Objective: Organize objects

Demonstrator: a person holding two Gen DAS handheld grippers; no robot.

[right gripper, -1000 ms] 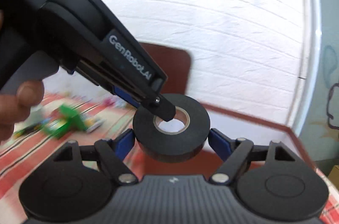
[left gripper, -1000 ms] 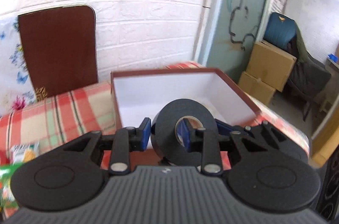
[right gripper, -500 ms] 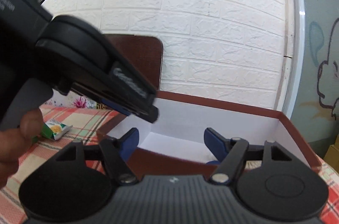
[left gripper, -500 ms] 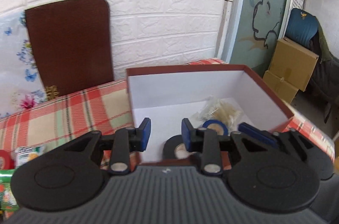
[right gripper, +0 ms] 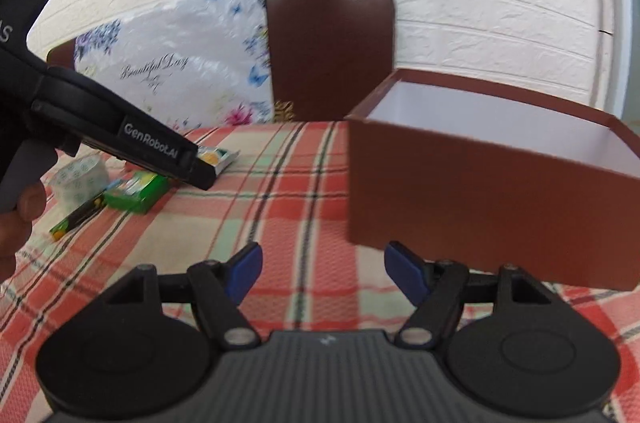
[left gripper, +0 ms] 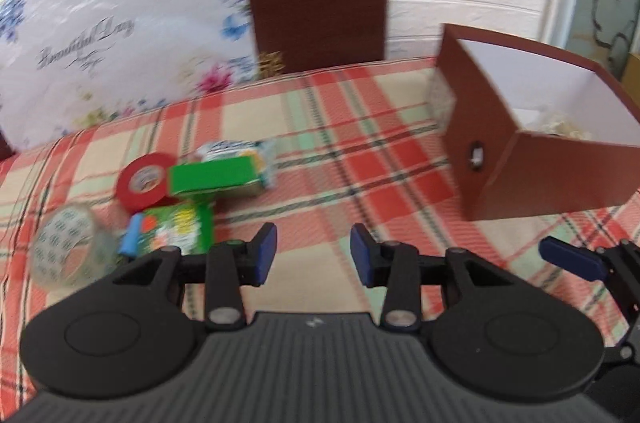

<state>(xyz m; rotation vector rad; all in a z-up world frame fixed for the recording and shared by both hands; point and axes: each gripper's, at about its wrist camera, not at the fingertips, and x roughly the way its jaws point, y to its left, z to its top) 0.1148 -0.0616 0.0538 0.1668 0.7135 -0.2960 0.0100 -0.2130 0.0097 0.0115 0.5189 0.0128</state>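
Black tape, which was clamped in the left tool one second ago, is no longer held; half a second ago it was seen lying inside the brown box (left gripper: 532, 159), and now it cannot be made out in either view, so it is judged to lie there, hidden by the wall. On the left of the bench (left gripper: 328, 127), the remaining objects are gathered: a clear tape roll (left gripper: 66, 247), a red tape roll (left gripper: 144, 181), a green box (left gripper: 212, 177) and a green packet (left gripper: 176, 225). The left tool (left gripper: 313, 255) has been turned away from the brown box toward this pile, and its blue fingers (left gripper: 264, 253) are spread apart with nothing between them. The right tool (right gripper: 324, 273) is also held with its fingers apart and empty, just before the near wall of the brown box. One item is thus counted as stored, and a next pick from the pile is probably prepared; the red tape roll touches the green box, so a clean grasp may be difficult.
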